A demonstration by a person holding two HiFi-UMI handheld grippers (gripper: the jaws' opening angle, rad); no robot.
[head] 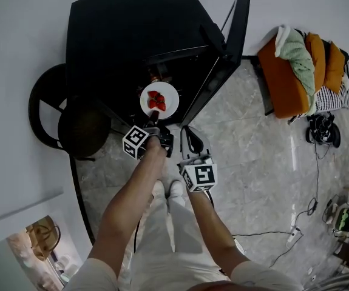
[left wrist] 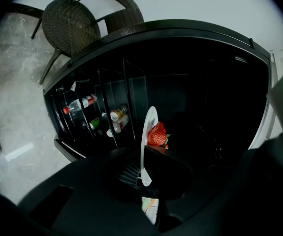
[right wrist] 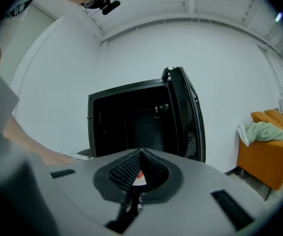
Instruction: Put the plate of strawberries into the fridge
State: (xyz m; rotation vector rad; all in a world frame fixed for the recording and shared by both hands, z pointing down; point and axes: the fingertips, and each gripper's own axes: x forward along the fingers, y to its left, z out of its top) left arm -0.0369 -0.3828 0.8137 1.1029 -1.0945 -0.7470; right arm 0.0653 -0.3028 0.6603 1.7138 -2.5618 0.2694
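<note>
Head view: the round white plate of red strawberries (head: 159, 99) sits at centre frame, just above the left gripper (head: 155, 132) and at the open mouth of the black fridge (head: 119, 35). The right gripper (head: 189, 144) trails lower right.

Left gripper view: the jaws clamp the plate's rim, with the dark cavity straight ahead.

Right gripper view: the jaws are together and hold nothing.
</note>
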